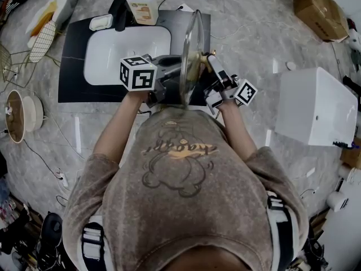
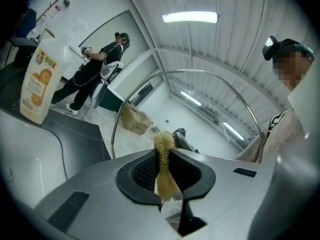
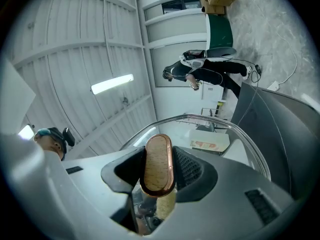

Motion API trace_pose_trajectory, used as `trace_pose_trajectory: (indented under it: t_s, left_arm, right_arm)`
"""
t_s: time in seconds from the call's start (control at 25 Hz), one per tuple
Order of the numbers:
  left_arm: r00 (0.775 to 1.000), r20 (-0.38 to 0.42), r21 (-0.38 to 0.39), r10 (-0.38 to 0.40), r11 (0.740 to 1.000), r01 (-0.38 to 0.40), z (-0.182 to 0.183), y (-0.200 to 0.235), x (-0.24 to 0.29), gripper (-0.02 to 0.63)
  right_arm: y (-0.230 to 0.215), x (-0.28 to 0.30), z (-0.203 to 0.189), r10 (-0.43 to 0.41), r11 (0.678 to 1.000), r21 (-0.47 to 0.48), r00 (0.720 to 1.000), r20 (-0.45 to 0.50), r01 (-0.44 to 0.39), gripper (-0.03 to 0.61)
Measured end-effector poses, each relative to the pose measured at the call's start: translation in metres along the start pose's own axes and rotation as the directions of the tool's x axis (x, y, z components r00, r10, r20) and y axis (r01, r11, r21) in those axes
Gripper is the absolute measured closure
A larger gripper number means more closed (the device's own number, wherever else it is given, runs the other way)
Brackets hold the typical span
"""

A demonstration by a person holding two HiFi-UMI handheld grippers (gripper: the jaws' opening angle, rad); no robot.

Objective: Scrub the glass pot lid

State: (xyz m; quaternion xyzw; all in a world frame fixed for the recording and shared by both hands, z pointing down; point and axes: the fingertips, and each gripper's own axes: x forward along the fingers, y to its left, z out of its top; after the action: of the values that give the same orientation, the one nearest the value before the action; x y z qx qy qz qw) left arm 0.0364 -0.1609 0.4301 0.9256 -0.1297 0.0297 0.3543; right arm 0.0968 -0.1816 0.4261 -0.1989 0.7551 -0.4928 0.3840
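- Glass pot lid is standing on edge at centre frame, over the sink, with its rim running top to bottom.
- Right claw is clamping the lid's wooden knob from the right.
- Left claw is pinching a tan scrubber and facing the lid's left side, so I'm guessing that's the scrubbing hand. Can't tell if it's touching the glass.

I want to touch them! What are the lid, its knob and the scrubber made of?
Lid: clear glass, see-through, with a shiny metal rim.
Knob: looks like pale grainy wood, ringed in coppery metal.
Scrubber: tan, wiry fibres, perhaps loofah or plastic.
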Motion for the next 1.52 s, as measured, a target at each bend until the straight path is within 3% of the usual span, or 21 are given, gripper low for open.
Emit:
trace_pose_trajectory:
  t_s: [0.2, 0.64, 0.92, 1.24, 1.4, 1.52]
  left_arm:
    - [0.999, 0.045, -0.040, -0.004, 0.999, 0.006, 0.011, 0.005, -0.018, 0.548]
    - [0.980, 0.166, -0.076, 0.107, 0.993, -0.095, 0.020, 0.016, -0.061, 0.548]
    - [0.967, 0.214, -0.092, 0.138, 0.988, -0.121, 0.026, 0.021, -0.083, 0.548]
    - [0.953, 0.281, -0.109, 0.110, 0.991, -0.082, 0.047, 0.008, -0.097, 0.548]
    - [0.951, 0.292, -0.091, 0.098, 0.993, -0.075, 0.053, -0.001, -0.098, 0.548]
    - [0.950, 0.295, -0.078, 0.100, 0.994, -0.080, 0.056, -0.006, -0.099, 0.548]
  right_arm:
    - [-0.008, 0.002, 0.003, -0.031, 1.000, -0.004, 1.000, 0.005, 0.031, 0.399]
    - [-0.004, -0.044, 0.036, -0.110, 0.990, -0.079, 0.992, 0.058, 0.114, 0.399]
    - [-0.001, -0.078, 0.065, -0.211, 0.958, -0.180, 0.974, 0.083, 0.223, 0.399]
    - [0.009, -0.085, 0.085, -0.350, 0.860, -0.374, 0.935, 0.062, 0.346, 0.400]
    - [0.006, -0.077, 0.081, -0.440, 0.772, -0.509, 0.898, 0.003, 0.380, 0.400]
    - [-0.004, -0.067, 0.068, -0.536, 0.694, -0.604, 0.841, -0.069, 0.392, 0.400]
